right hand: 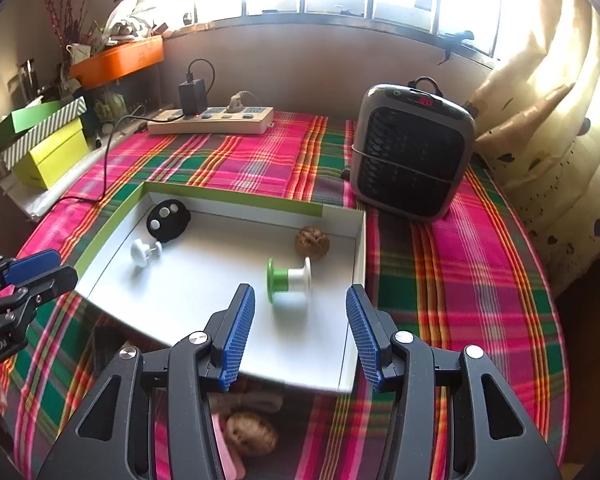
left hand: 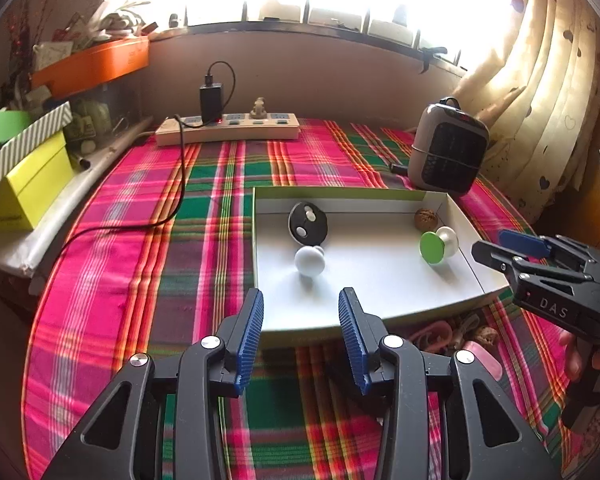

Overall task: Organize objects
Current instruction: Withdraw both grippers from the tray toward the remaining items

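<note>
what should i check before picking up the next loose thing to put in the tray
1. Left hand-held gripper empty, pads apart: ok.
2. Right hand-held gripper empty, pads apart: ok.
3. Tray has bare floor between the green and white knob and the white knob: ok.
4. Walnut outside the tray on the cloth, in view below the right gripper: ok.
5. Pink item beside it, what it is and how to grip it: cannot tell.
6. Both grippers apart from each other: ok.

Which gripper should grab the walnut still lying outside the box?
Right gripper, probably: the brown walnut on the cloth lies just below its open jaws, whereas from the left gripper it sits off to the side.
</note>
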`<control>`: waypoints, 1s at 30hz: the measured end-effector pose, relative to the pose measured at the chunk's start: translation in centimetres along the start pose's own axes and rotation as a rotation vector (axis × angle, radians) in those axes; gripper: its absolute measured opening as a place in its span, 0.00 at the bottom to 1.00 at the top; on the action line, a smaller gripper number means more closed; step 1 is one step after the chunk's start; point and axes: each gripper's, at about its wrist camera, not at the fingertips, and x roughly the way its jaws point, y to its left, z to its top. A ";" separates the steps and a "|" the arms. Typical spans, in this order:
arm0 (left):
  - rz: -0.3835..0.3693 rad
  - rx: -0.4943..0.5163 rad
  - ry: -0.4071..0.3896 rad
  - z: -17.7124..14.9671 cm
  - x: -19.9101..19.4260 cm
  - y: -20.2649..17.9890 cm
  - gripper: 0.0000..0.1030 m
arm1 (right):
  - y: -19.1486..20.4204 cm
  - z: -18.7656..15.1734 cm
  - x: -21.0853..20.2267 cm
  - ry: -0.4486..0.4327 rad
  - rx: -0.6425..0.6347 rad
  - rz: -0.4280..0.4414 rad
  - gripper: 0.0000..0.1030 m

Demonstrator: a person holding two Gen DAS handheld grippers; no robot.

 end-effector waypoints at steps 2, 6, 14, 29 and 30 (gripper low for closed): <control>-0.003 -0.004 0.000 -0.4 -0.4 0.1 0.38 | 0.1 -0.5 -0.5 -0.005 0.001 0.003 0.48; -0.014 -0.010 0.008 -1.3 -0.8 0.3 0.40 | 0.1 -1.6 -1.6 -0.018 0.007 0.009 0.48; -0.057 -0.023 0.050 -3.1 -0.8 -0.2 0.47 | 0.0 -4.5 -3.0 -0.023 0.031 0.029 0.51; -0.090 0.025 0.129 -4.4 0.7 -4.2 0.51 | -1.0 -8.1 -4.4 -0.011 0.077 0.040 0.52; -0.085 0.024 0.133 -4.4 0.9 -4.2 0.51 | -1.0 -8.2 -4.4 -0.009 0.077 0.042 0.52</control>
